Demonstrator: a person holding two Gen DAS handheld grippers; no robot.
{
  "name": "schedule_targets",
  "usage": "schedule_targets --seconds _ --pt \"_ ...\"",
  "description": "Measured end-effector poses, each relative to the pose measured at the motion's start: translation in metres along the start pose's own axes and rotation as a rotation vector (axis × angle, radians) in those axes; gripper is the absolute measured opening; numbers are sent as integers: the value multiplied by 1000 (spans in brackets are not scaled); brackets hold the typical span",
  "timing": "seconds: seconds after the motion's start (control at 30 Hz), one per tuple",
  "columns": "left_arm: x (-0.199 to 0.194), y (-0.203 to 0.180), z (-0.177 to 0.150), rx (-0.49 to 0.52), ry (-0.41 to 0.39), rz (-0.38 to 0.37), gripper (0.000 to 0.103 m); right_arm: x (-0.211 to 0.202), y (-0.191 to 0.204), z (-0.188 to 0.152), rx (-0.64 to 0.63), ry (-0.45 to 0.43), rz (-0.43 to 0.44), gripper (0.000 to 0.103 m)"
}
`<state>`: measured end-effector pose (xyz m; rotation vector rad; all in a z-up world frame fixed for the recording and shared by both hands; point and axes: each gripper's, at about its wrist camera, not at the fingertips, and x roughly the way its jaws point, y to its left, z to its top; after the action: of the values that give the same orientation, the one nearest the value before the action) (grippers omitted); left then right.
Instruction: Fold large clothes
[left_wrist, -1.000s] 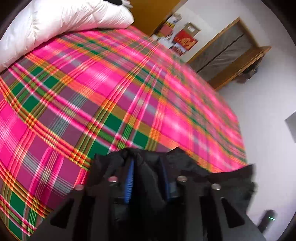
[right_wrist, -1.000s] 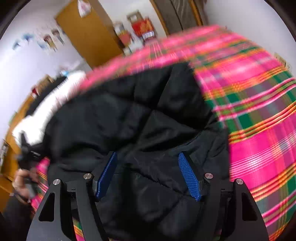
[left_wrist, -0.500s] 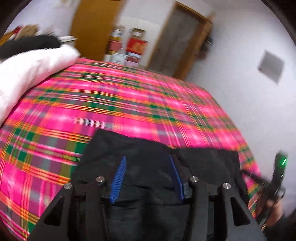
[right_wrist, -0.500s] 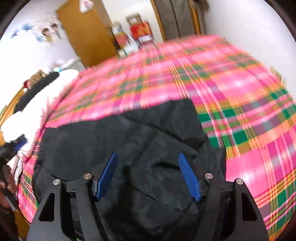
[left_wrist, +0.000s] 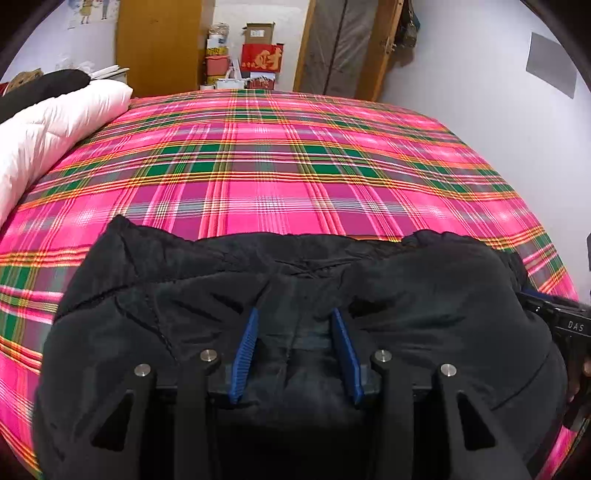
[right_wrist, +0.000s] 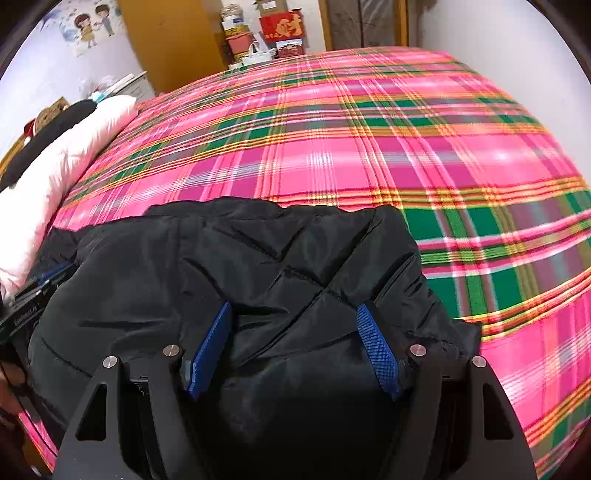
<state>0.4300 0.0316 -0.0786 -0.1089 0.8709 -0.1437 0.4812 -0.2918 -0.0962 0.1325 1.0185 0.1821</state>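
A black quilted jacket (left_wrist: 424, 295) lies at the near edge of a bed with a pink and green plaid cover (left_wrist: 277, 177). My left gripper (left_wrist: 295, 317) is shut on a thick bunch of the jacket between its blue pads (left_wrist: 245, 350). My right gripper (right_wrist: 295, 314) is shut on the jacket (right_wrist: 240, 251) too, fabric bulging between its blue pads (right_wrist: 376, 350). The right gripper's body shows at the right edge of the left wrist view (left_wrist: 569, 325).
A white duvet (left_wrist: 48, 133) with a dark garment (left_wrist: 40, 88) on top lies along the bed's left side. Beyond the bed stand a wooden door (left_wrist: 159, 44), stacked boxes (left_wrist: 258, 55) and a wardrobe (left_wrist: 347, 44). A white wall (left_wrist: 498, 92) runs on the right.
Both grippers swung from a tilted pose to level and brought the jacket down onto the near edge of the bed, spread wide. Both stayed shut on it.
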Motion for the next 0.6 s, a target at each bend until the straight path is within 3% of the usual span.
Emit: schedule_targets --seconds 0.37,0.6 --pt "15 6 -11 -34 -38 8 44 22 -2 -8 14 -46 -40 69" --pt "6 -2 4 14 29 45 44 -1 2 2 14 -28 -72 69"
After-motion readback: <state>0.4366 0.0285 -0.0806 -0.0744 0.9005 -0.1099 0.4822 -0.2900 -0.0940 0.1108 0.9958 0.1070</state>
